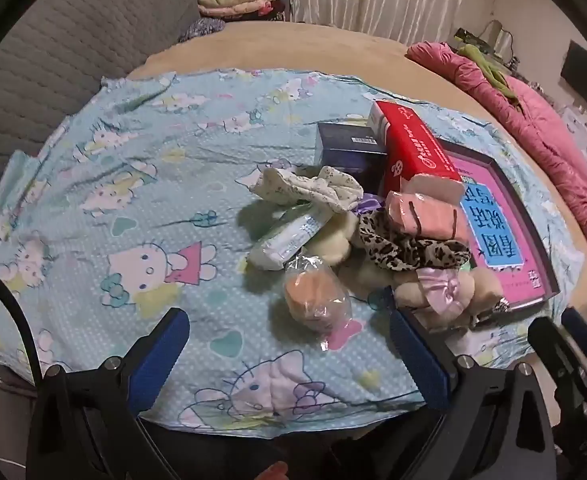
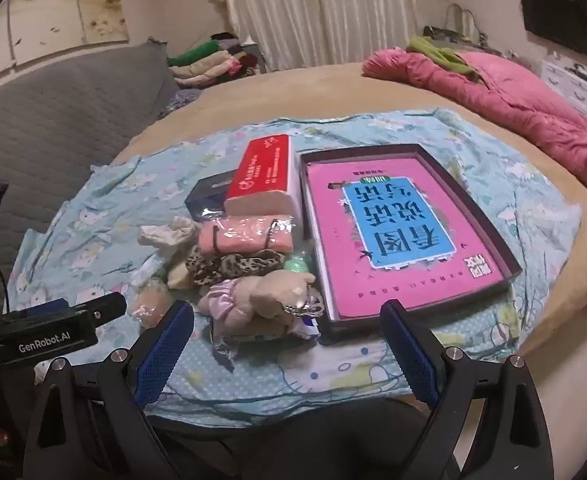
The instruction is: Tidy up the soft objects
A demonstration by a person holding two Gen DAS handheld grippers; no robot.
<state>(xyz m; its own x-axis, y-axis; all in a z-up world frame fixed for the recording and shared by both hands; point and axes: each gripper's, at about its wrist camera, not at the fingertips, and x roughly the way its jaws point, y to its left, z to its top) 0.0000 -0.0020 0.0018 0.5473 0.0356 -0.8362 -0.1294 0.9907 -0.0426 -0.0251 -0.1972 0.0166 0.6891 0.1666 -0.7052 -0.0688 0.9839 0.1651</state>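
A heap of soft things lies on the blue cat-print cloth [image 1: 133,208]: a wrapped orange sponge [image 1: 317,300], a leopard scrunchie [image 1: 405,248], a wrapped pink towel [image 1: 425,216], a floral cloth [image 1: 309,188] and a beige plush toy [image 2: 261,300] with a pink bow. My left gripper [image 1: 285,312] hovers open just short of the sponge, nothing between its fingers. My right gripper [image 2: 287,307] is open too, in front of the plush toy and apart from it. The left gripper's body [image 2: 53,328] shows at the left of the right wrist view.
A red tissue pack [image 2: 261,172] leans on a dark box [image 2: 209,196] behind the heap. A dark tray holding a pink book [image 2: 405,232] lies right of it. A pink quilt [image 2: 513,108] runs along the far right, folded clothes [image 2: 209,64] at the back, a grey cushion [image 2: 53,128] on the left.
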